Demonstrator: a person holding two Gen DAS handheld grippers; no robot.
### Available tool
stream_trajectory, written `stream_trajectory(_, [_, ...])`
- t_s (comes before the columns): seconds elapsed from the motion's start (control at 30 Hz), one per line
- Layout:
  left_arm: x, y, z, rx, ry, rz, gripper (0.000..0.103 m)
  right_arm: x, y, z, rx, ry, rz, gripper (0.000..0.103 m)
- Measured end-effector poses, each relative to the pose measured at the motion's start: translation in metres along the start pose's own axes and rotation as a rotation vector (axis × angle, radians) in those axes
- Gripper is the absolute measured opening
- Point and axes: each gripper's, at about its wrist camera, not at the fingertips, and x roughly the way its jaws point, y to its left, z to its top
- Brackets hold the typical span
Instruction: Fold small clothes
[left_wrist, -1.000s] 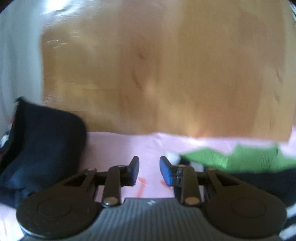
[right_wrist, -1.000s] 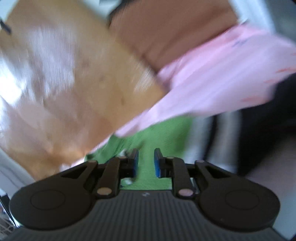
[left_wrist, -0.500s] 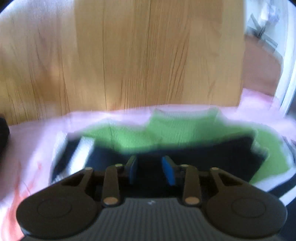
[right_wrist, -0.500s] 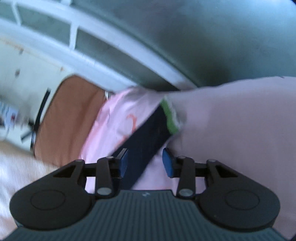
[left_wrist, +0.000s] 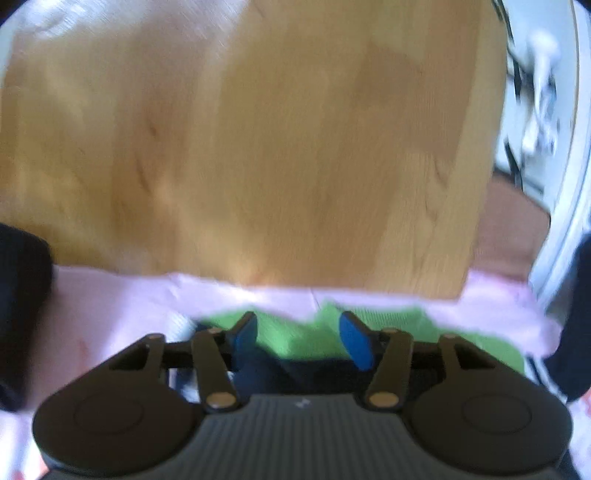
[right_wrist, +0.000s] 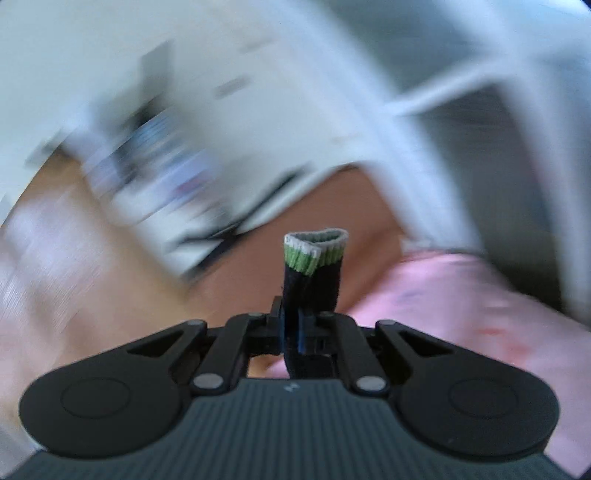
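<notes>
Over pink cloth (right_wrist: 461, 295), right gripper (right_wrist: 291, 328) pinches a dark sock (right_wrist: 312, 280)

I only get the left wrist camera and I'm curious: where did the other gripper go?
Observer: It's lifted up; the right gripper is shut on a dark sock.
Operator: Does the sock have colours?
Observer: Yes, its cuff sticks up past the fingers, striped green with a white edge.
Operator: What's under it?
Observer: A pink cloth lies below and to the right, blurred.
</notes>
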Motion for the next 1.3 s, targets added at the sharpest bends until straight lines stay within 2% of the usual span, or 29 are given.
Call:
stream_trajectory(0.07, [-0.018,0.015,0.007,-0.021,-0.056,0.031,0.057,0.029,0.049,-0.023,-0.102,0.081,0.092,0.009])
stream_trajectory(0.17, [-0.036,0.048,0.007,-0.096,-0.097,0.084,0.057,0.071,0.118,-0.076,-0.213,0.223,0.238,0.009])
stream_trajectory(0.23, [-0.038,0.066,0.001,-0.152,-0.095,0.095,0.057,0.094,0.154,-0.121,-0.273,0.333,0.326,0.010])
stream_trajectory(0.3, [-0.033,0.083,-0.007,-0.193,-0.071,0.093,0.056,0.118,0.181,-0.170,-0.356,0.503,0.422,0.014])
stream_trajectory(0.33, [-0.028,0.086,-0.008,-0.200,-0.047,0.091,0.054,0.128,0.191,-0.195,-0.421,0.605,0.452,0.014])
stream_trajectory(0.37, [-0.024,0.089,-0.007,-0.203,-0.030,0.084,0.053,0.134,0.195,-0.216,-0.496,0.678,0.443,0.016])
stream_trajectory(0.4, [-0.023,0.091,-0.007,-0.200,-0.027,0.069,0.053,0.135,0.194,-0.227,-0.551,0.701,0.424,0.017])
stream_trajectory(0.47, [-0.021,0.086,-0.007,-0.178,-0.025,0.040,0.053,0.129,0.174,-0.219,-0.571,0.663,0.404,0.018])
stream_trajectory(0.53, [-0.021,0.079,-0.009,-0.159,-0.021,0.017,0.053,0.111,0.139,-0.190,-0.486,0.565,0.364,0.028])
stream_trajectory(0.57, [-0.021,0.074,-0.010,-0.149,-0.017,0.001,0.053,0.103,0.122,-0.175,-0.447,0.510,0.328,0.038])
stream_trajectory(0.6, [-0.020,0.068,-0.012,-0.133,-0.015,-0.014,0.053,0.099,0.100,-0.157,-0.405,0.446,0.266,0.048])
stream_trajectory(0.67, [-0.019,0.052,-0.015,-0.081,-0.010,-0.023,0.053,0.088,0.060,-0.136,-0.359,0.360,0.116,0.055])
stream_trajectory(0.73, [-0.011,0.036,-0.021,-0.022,0.018,-0.010,0.053,0.091,0.027,-0.125,-0.328,0.340,-0.043,0.061])
stream_trajectory(0.77, [-0.005,0.030,-0.024,0.000,0.038,-0.007,0.051,0.094,0.010,-0.123,-0.305,0.346,-0.094,0.068])
stream_trajectory(0.83, [0.010,0.018,-0.031,0.045,0.090,0.015,0.044,0.108,-0.017,-0.124,-0.250,0.409,-0.132,0.073])
stream_trajectory(0.87, [0.019,0.011,-0.036,0.076,0.129,0.043,0.033,0.118,-0.026,-0.127,-0.207,0.457,-0.119,0.072])
stream_trajectory(0.9, [0.028,0.007,-0.038,0.096,0.177,0.063,0.027,0.123,-0.030,-0.130,-0.195,0.451,-0.085,0.067])
stream_trajectory(0.93, [0.030,0.008,-0.037,0.084,0.178,0.055,0.018,0.129,-0.031,-0.130,-0.214,0.454,-0.055,0.051])
stream_trajectory(0.97, [0.029,0.009,-0.037,0.076,0.165,0.077,0.008,0.136,-0.025,-0.130,-0.206,0.481,-0.034,0.012])
stream_trajectory(1.0, [0.030,0.011,-0.038,0.069,0.170,0.112,0.003,0.137,-0.021,-0.128,-0.190,0.450,-0.044,0.011])
stream_trajectory(1.1, [0.035,0.021,-0.037,0.007,0.192,0.149,0.003,0.122,-0.008,-0.105,-0.152,0.247,0.062,0.010])
stream_trajectory(1.13, [0.037,0.022,-0.036,0.011,0.192,0.156,0.003,0.121,-0.010,-0.099,-0.128,0.223,0.067,0.010])
stream_trajectory(1.17, [0.037,0.018,-0.036,0.034,0.192,0.167,0.003,0.127,-0.013,-0.098,-0.115,0.234,0.043,0.010])
stream_trajectory(1.23, [0.037,0.013,-0.036,0.060,0.192,0.181,0.003,0.147,-0.024,-0.106,-0.125,0.333,-0.037,0.010])
stream_trajectory(1.27, [0.038,0.013,-0.036,0.064,0.192,0.182,0.004,0.152,-0.035,-0.112,-0.122,0.393,-0.076,0.015])
stream_trajectory(1.3, [0.035,0.011,-0.036,0.061,0.192,0.176,0.004,0.151,-0.043,-0.117,-0.102,0.418,-0.094,0.022])
